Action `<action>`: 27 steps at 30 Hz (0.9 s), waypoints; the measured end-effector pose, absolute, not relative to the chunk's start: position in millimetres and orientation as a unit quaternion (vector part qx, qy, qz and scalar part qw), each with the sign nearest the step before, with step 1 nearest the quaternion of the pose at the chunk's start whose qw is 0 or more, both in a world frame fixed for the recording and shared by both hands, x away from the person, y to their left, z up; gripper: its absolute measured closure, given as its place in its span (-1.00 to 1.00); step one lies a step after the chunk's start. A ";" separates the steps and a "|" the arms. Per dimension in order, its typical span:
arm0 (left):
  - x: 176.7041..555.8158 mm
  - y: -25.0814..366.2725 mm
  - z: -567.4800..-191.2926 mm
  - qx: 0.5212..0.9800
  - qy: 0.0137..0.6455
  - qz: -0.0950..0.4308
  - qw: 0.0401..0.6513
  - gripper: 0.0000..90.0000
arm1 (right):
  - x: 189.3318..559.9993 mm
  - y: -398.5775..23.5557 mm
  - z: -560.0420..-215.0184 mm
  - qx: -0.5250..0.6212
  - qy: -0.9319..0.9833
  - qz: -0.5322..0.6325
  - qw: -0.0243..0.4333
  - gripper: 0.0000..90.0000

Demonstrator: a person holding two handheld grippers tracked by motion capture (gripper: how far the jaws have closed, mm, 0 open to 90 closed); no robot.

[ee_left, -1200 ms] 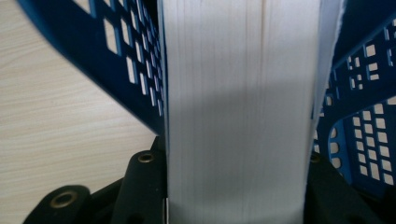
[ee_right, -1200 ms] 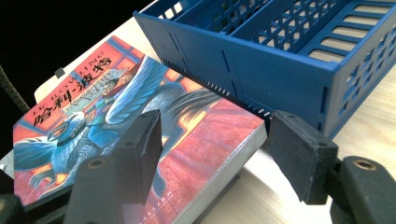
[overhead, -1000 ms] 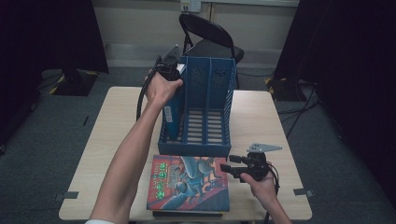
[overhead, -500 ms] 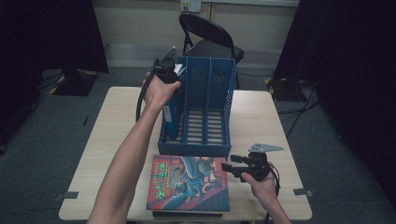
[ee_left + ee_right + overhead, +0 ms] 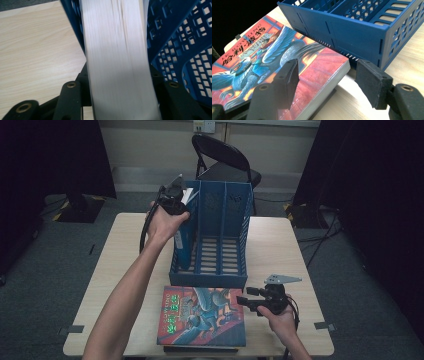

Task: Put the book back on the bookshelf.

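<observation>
Left gripper (image 5: pixel 174 199) at the top of the blue file rack's (image 5: pixel 220 275) left compartment; jaws have just been opening, the upright book's (image 5: pixel 117 60) white page edge between them, pads not clearly pressing. Upright book stands in that left compartment, blue cover against the rack's left wall. Right gripper (image 5: pixel 325 80) just in front of the rack's front right corner, jaws apart, empty, over the near corner of the red-covered book (image 5: pixel 202 316), which lies flat before the rack's front wall
</observation>
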State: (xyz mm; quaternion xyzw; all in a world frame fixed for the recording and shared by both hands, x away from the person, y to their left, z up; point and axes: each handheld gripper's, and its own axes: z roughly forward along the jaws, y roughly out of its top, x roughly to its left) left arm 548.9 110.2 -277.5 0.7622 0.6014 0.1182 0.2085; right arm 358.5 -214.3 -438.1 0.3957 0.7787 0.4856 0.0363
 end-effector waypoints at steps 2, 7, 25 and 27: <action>547.6 115.2 -278.5 0.758 0.604 0.114 0.217 0.18 | 358.5 -214.0 -438.8 0.397 0.780 0.483 0.036 -0.22; 543.4 121.5 -281.0 0.753 0.603 0.111 0.239 0.13 | 358.3 -212.8 -439.1 0.395 0.781 0.481 0.036 -0.22; 512.9 133.1 -311.3 0.763 0.560 0.121 0.298 0.04 | 358.5 -209.8 -440.8 0.394 0.785 0.477 0.036 -0.22; 509.9 137.6 -315.3 0.756 0.557 0.121 0.320 0.02 | 358.6 -209.2 -441.2 0.394 0.785 0.476 0.036 -0.22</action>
